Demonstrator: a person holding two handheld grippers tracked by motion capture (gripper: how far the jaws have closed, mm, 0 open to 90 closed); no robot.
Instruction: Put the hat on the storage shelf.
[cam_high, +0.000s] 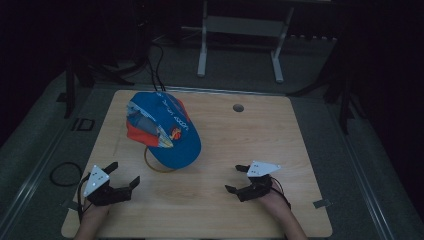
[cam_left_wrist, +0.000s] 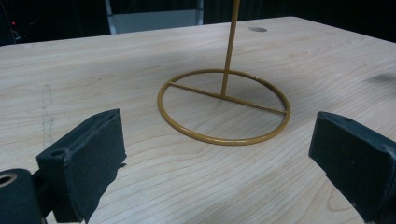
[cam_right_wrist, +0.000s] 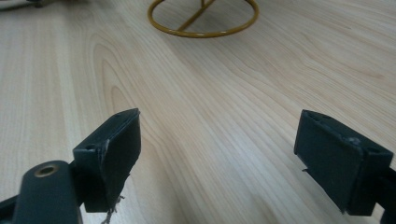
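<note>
Black jaws on the left gripper (cam_high: 122, 175) and right gripper (cam_high: 237, 178) are spread wide, holding nothing. 1 blue cap (cam_high: 167, 127) sits on 1 gold wire stand (cam_left_wrist: 224, 105) at the wooden table's (cam_high: 220, 135) left-centre, beyond both grippers.

Blue cap (cam_high: 167, 127) (on stand (cam_high: 156, 165)), table (cam_high: 280, 150)

Only lettering in sight is on the blue cap (cam_high: 167, 131): pale characters along its crown, too small and blurred to read. There's an orange round emblem near its brim, also unreadable. No legible text, numbers or labels.
</note>
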